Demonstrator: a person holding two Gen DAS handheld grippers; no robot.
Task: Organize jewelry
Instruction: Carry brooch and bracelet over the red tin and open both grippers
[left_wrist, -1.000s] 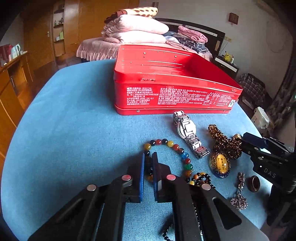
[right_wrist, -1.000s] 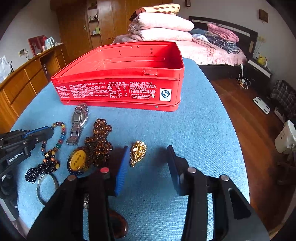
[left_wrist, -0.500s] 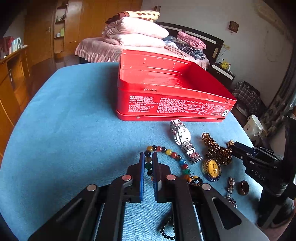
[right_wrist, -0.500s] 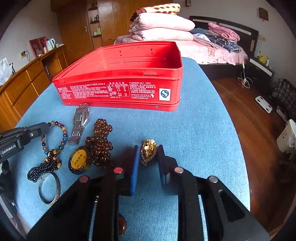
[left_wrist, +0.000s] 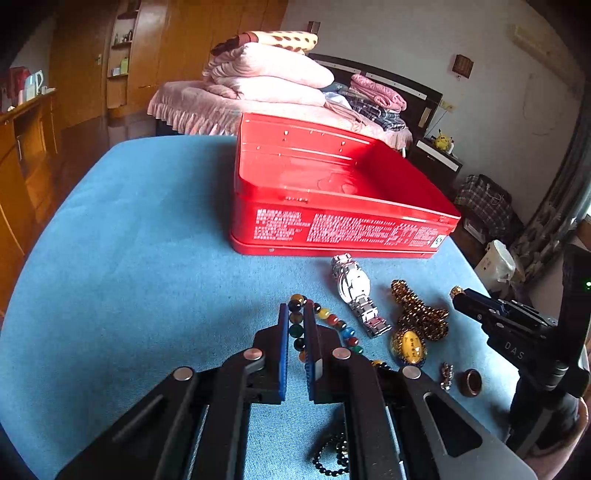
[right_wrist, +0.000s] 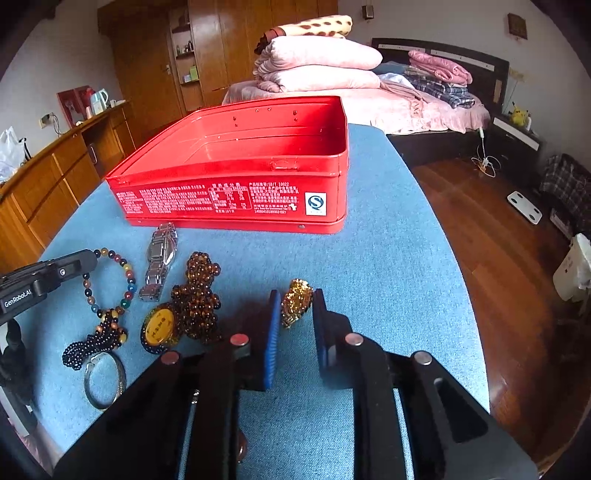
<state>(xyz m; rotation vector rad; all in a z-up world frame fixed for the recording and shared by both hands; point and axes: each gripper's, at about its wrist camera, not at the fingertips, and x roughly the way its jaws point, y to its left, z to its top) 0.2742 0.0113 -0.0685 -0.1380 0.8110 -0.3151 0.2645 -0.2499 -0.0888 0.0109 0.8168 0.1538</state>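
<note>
An open red tin (left_wrist: 332, 221) (right_wrist: 229, 201) stands at the back of the blue table. My left gripper (left_wrist: 296, 309) is shut on a multicoloured bead bracelet (left_wrist: 334, 319), with beads pinched between its blue pads. In the right wrist view it enters from the left, its tip (right_wrist: 86, 258) at the bracelet (right_wrist: 127, 277). My right gripper (right_wrist: 296, 295) has its jaws closing on a small gold ornament (right_wrist: 295, 308), and both pads touch it. In the left wrist view the right gripper (left_wrist: 461, 295) reaches in from the right.
Between the grippers lie a silver watch (left_wrist: 352, 286) (right_wrist: 162, 251), a brown bead strand (right_wrist: 199, 295) with a yellow pendant (left_wrist: 408, 347), black beads (right_wrist: 88, 343), a silver bangle (right_wrist: 105, 380), a brown ring (left_wrist: 470, 382) and a small chain charm (left_wrist: 446, 374). The table edge drops off on the right.
My right gripper's jaws have closed from wide apart onto the gold ornament. My left gripper has stayed shut on the bracelet and tipped slightly.
</note>
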